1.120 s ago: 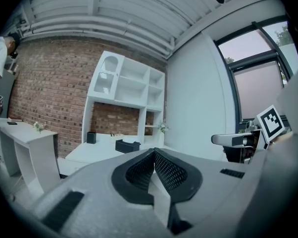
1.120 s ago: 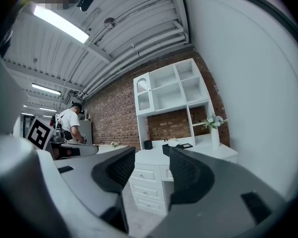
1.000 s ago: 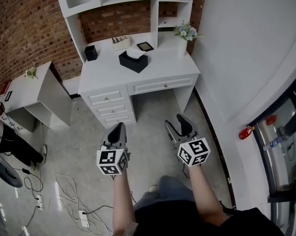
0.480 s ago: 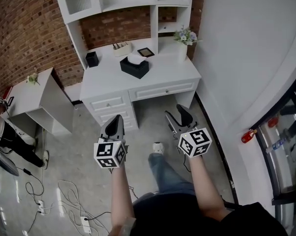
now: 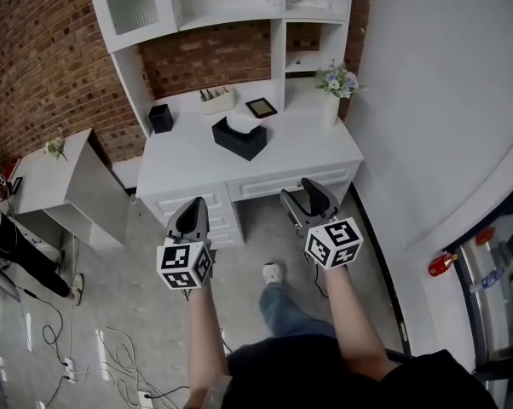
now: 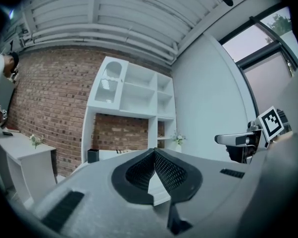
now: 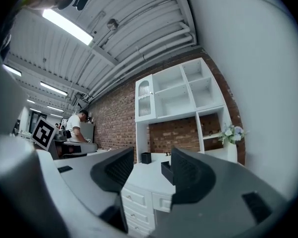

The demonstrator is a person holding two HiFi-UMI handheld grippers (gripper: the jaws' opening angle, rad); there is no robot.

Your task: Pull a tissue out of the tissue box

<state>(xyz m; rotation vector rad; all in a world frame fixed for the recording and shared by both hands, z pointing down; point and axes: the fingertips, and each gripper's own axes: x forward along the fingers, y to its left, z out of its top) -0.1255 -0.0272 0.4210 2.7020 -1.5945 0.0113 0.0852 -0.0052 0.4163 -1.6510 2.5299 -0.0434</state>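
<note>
Our left gripper has its jaws pressed together; our right gripper has them wide, empty. At twelve o'clock the tissue box, a tissue peeking out, sits mid-counter, well apart from both, with open floor between.

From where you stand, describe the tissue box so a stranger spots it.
Find the white desk against the brick wall. Mid-desk sits the tissue box, black and low. Unlike the smaller black cup to its left, it has a white tissue poking out.

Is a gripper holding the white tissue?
No, the white tissue sits in the black tissue box on the white desk; the left gripper and right gripper hang short of it, empty.
</note>
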